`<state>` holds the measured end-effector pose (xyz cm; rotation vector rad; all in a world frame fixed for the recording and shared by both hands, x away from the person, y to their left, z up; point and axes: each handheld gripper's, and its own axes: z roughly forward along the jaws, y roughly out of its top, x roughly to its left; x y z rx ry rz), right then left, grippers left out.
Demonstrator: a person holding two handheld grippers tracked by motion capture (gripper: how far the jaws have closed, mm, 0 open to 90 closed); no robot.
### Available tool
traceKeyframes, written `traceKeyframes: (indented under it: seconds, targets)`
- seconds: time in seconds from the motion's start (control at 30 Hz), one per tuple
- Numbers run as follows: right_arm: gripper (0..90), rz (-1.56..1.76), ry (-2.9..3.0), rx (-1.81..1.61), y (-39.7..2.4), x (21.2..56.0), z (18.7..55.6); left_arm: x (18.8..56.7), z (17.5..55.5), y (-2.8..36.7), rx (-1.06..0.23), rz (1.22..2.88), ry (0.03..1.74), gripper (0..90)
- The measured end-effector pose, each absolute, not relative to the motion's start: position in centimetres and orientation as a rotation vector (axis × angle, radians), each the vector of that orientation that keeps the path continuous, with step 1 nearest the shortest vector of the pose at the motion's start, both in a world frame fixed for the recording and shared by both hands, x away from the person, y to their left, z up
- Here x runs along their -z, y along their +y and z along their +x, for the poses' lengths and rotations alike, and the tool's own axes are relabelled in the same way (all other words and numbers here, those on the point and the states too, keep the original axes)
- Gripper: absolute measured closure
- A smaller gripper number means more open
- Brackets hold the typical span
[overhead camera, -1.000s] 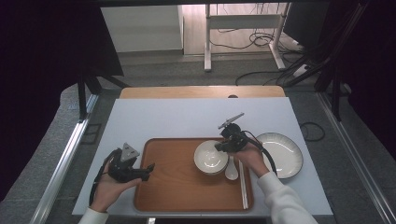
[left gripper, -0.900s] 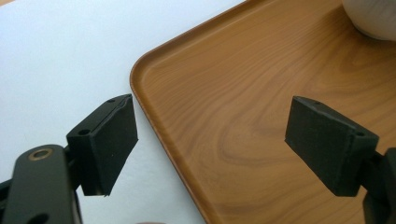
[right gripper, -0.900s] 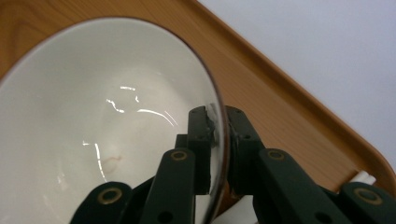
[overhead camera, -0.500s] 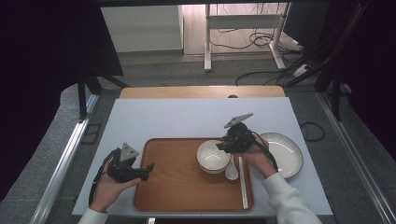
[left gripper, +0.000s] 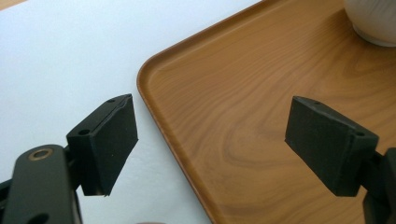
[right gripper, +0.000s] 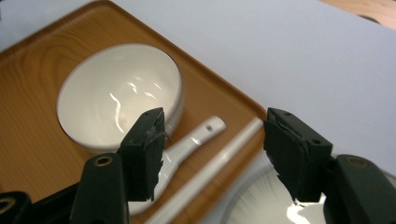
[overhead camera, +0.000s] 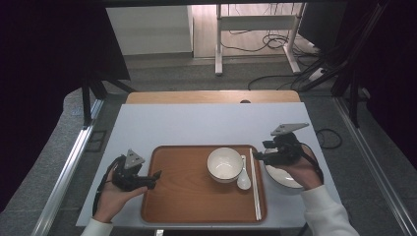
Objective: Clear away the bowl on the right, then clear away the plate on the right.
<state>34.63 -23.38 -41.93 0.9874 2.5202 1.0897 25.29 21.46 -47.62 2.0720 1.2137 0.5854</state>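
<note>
White plate (overhead camera: 287, 178) lies on the desk (overhead camera: 196, 125) just off the wooden tray's (overhead camera: 187, 196) right edge, directly beneath the right gripper (overhead camera: 260, 156). Its jaws have just been opening, now spread, nothing between. Chopsticks (overhead camera: 254, 182) run lengthwise beside it. Left gripper (overhead camera: 155, 176) well apart, jaws spread, empty.

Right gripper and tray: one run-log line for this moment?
right gripper: jaws just opened, empty, over plate | left gripper: open at tray edge | bowl, spoon, chopsticks on tray
</note>
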Motion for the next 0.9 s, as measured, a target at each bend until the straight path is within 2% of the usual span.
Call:
traceKeyframes:
  seconds: [0.37, 0.9]
  targets:
    - [37.8, 1.184, 2.39, -1.069, -30.3, 42.2, 34.2, 47.4, 25.3, 21.2, -0.58, 2.063, 1.206, 16.5]
    - [37.1, 1.288, 2.335, -1.037, -33.4, 42.1, 34.7, 47.4, 25.2, 21.3, -0.576, 2.064, 1.21, 16.4]
